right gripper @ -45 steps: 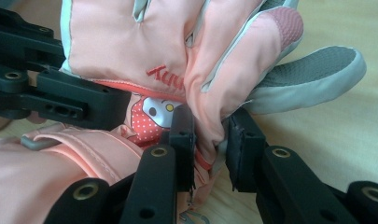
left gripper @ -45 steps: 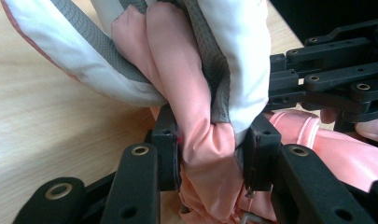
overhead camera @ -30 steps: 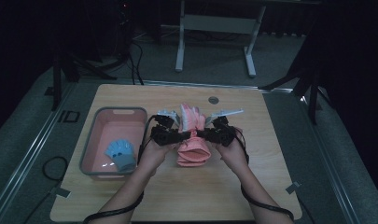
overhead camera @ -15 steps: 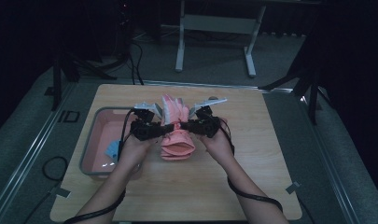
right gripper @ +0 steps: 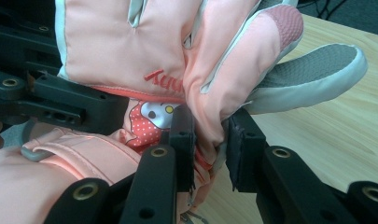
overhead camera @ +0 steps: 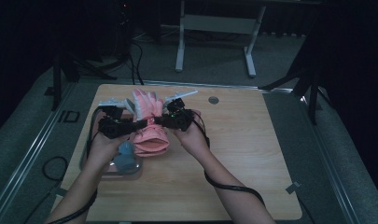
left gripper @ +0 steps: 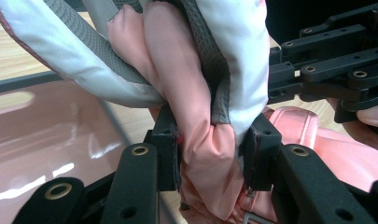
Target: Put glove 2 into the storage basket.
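Above a pale wooden table in a dim, seemingly carpeted room, both grippers' fingers clamp a pink glove.

pink tray L edge of table | blue obj in tray | metal frame behind

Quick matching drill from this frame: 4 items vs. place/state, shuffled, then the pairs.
1. pink glove
2. left claw
3. pink tray
4. blue item

A. lies in the tray
B. on the table, at its left side
C. held up between both claws
D. clamped on a fold of glove fabric

Pairs: 1-C, 2-D, 3-B, 4-A
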Tool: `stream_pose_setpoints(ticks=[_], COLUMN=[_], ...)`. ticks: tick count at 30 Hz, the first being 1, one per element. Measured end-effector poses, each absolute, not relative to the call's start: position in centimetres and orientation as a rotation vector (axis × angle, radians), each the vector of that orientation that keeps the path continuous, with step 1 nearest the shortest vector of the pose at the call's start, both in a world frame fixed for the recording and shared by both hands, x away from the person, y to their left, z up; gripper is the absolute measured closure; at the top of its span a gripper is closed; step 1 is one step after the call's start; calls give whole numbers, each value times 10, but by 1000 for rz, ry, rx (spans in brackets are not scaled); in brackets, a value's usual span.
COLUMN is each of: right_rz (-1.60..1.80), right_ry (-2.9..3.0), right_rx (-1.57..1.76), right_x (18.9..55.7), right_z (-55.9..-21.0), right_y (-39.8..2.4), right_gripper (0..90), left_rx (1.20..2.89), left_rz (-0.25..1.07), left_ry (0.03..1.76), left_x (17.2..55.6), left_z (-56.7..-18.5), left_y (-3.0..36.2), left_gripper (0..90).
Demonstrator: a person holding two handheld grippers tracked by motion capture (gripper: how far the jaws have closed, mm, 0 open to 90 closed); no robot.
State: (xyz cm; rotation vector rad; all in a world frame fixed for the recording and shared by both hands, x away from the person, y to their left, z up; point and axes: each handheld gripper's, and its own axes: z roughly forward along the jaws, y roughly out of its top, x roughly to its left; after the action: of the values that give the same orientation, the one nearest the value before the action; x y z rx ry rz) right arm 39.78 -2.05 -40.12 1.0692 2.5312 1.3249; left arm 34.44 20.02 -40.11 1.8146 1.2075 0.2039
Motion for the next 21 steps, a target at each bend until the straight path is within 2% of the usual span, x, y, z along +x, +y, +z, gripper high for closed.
stream_pose_setpoints(ticks=[13, 15, 21], right_rz=[1332, 1332, 1317], right_ry=[2588, 2588, 2622], right_rx=[993, 985, 975], right_x=[400, 401, 408], right_z=[-403, -404, -419], right_y=[53, 59, 89], right_gripper=[740, 740, 740], left_rx=[1756, 1756, 1724], left_rz=[260, 260, 255], left_ry=[1298, 1298, 1342], left_x=[329, 329, 332], left_z=[-404, -404, -426], left_y=[272, 272, 300], left_gripper=[642, 643, 643])
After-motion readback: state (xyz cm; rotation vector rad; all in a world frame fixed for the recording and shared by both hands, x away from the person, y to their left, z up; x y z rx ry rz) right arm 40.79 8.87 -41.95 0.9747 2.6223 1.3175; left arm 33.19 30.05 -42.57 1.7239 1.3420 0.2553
